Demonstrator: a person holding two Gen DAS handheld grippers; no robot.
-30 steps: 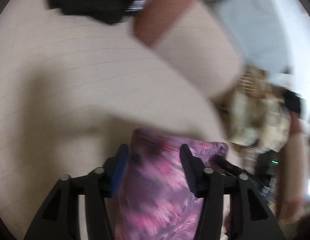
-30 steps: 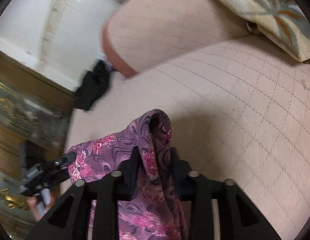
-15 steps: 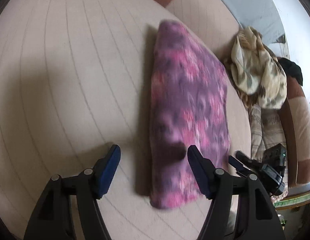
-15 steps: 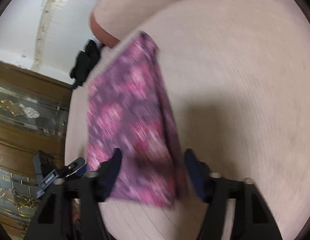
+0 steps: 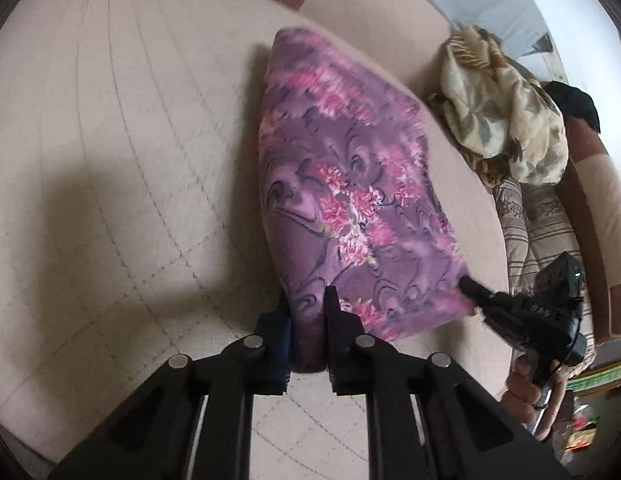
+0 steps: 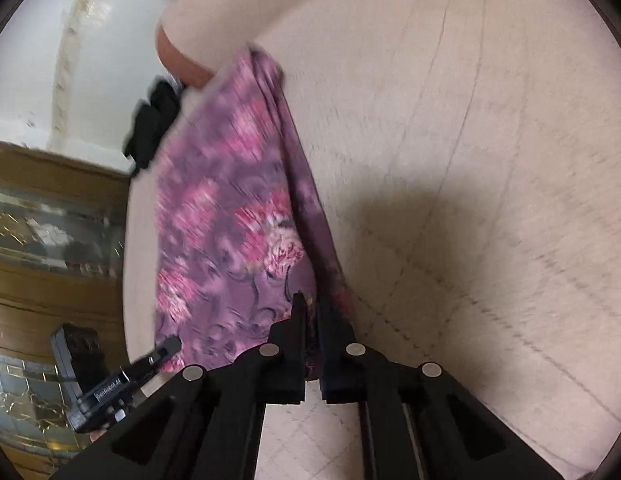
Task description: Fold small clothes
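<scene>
A purple cloth with pink flowers (image 5: 350, 184) lies spread on the beige quilted cushion (image 5: 110, 160). My left gripper (image 5: 308, 312) is shut on its near left corner. The right gripper also shows in this view (image 5: 470, 286), pinching the near right corner. In the right wrist view the same cloth (image 6: 238, 216) runs away from me, and my right gripper (image 6: 310, 312) is shut on its near edge. The left gripper shows there at the lower left (image 6: 166, 346).
A cream patterned cloth (image 5: 506, 108) is heaped on a striped cushion (image 5: 538, 224) to the right. A black garment (image 6: 150, 128) lies at the far end near the brown sofa arm (image 6: 178, 60). A wooden cabinet with glass (image 6: 42, 240) stands beyond the cushion edge.
Both grippers were open over the laid-out cloth half a second ago; both have now closed on its near corners. Before that they lowered the cloth onto the cushion.
</scene>
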